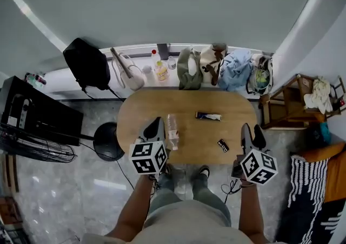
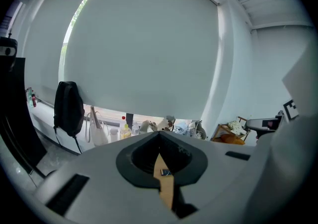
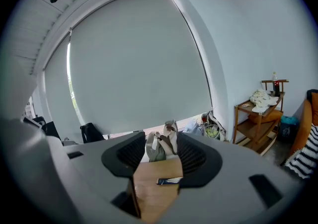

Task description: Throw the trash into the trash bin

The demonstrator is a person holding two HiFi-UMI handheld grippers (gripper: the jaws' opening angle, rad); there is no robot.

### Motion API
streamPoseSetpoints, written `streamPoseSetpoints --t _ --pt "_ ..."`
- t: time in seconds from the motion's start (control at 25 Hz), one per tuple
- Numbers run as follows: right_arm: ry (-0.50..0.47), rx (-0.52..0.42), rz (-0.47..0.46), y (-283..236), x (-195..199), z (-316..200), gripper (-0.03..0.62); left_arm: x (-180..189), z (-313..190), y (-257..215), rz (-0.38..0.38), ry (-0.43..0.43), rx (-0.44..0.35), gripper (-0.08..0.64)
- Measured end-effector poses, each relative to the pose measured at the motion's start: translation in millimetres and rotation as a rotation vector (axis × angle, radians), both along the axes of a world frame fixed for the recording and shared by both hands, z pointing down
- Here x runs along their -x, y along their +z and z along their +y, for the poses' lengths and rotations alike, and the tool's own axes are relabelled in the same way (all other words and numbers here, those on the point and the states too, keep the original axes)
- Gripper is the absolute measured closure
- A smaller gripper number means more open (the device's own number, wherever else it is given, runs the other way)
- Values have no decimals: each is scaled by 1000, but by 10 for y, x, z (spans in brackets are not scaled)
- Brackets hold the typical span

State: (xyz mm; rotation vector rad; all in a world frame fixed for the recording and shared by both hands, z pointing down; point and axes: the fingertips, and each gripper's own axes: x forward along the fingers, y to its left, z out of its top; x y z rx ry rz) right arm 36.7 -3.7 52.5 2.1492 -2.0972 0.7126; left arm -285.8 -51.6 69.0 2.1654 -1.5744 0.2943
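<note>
head view puts a black round tub (image 1: pixel 108 141), which may be the trash bin, on the floor just left of the oval bench (image 1: pixel 186 102). the left claw (image 1: pixel 154 128) hangs over the bench's near left part with its jaws brought together on nothing. the clear plastic bottle (image 1: pixel 172 131) lies on its side just right of it, perhaps touching. a closed claw coming in like this would likely nudge the bottle and set it rolling off the edge, so it needs to open first. farther right and farther back lies a blue and white wrapper (image 1: pixel 208 116), then a small dark packet (image 1: pixel 223 145) near the front edge, flat enough to slide away under a pinch. the right claw (image 1: pixel 250 133) is at the bench's right rim, jaws well apart and empty. the right gripper view lines the wrapper up in its gap, well ahead of the tips.
</note>
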Motion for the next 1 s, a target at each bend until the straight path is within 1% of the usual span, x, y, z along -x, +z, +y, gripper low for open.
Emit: streamPoseSetpoints --t 0.2,0.28,0.4,0.52,0.72,1.0 --pt "-40 45 20 278 47 -56 383 55 94 310 -13 -13 51 549" --pt "-55 76 32 459 25 -41 383 6 141 506 -15 -10 84 549" --pt "-74 128 43 798 -53 -21 383 -169 198 899 -19 14 147 549" --pt "-95 175 58 1187 -152 0 382 -391 241 1320 -25 51 197 549" --pt "-149 264 89 1955 -278 104 380 -651 313 2026 -32 92 253 549" --pt "-196 349 104 2970 -419 246 382 -937 344 2840 -52 137 280 549"
